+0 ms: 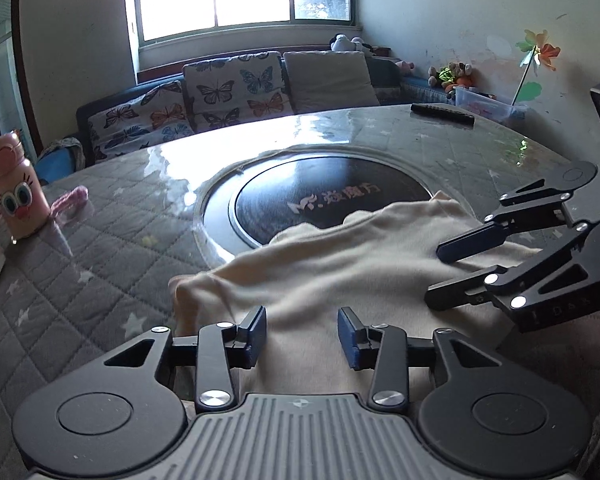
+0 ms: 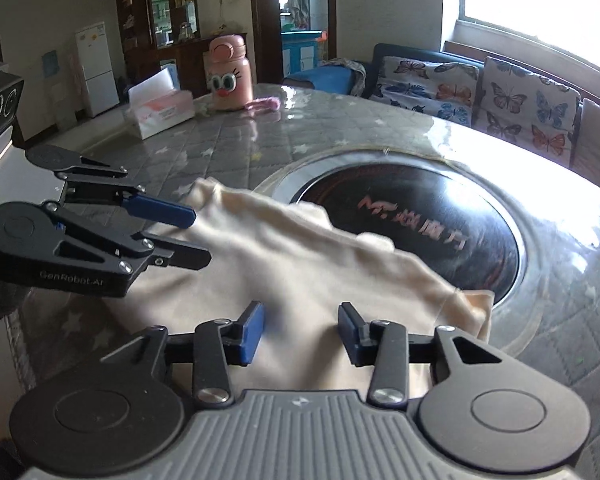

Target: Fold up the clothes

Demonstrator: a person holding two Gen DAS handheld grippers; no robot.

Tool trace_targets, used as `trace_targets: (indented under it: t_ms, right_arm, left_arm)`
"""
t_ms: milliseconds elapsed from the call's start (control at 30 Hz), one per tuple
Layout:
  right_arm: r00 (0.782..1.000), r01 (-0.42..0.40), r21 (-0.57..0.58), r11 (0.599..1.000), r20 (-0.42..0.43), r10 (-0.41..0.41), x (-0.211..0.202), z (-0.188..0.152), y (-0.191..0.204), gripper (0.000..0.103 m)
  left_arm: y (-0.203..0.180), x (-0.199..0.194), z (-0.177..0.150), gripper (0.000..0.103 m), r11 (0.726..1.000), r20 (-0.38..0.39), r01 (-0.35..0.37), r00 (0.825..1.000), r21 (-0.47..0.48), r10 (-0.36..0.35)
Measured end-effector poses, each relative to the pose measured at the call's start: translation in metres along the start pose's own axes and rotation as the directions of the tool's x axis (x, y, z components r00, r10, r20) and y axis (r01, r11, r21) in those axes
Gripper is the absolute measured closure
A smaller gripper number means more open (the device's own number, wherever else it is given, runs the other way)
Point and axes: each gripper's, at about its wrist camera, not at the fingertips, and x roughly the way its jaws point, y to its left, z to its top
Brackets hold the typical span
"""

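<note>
On the table [image 1: 112, 216], cream garment [image 1: 340, 264] beneath both hand-held grippers [image 1: 302, 334] [image 2: 300, 332], jaws wide.

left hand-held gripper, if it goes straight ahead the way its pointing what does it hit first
Most likely the cream garment: the left hand-held gripper, jaws open, already hangs over its near edge. Beyond the cloth lies the dark round inset in the table. Height above the cloth is unclear.

Left gripper [image 1: 302, 338] and right gripper [image 2: 301, 334]: black metal linkages, 2 blue-padded fingers [image 2: 250, 332] each, silver screws, ribbed grey base; "GenRobot.AI" printed on one side.
</note>
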Motion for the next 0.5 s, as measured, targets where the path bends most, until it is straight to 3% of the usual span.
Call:
trace_targets:
  t_ms: [500]
  right_arm:
    - [1.000,-0.005,0.060,0.998,0.009,0.005,-0.044,-0.037,-0.004,0.054]
  left_arm:
    - [0.009,-0.012,-0.018,0.057,0.999,0.008,-0.021,1.000,-0.039,0.021]
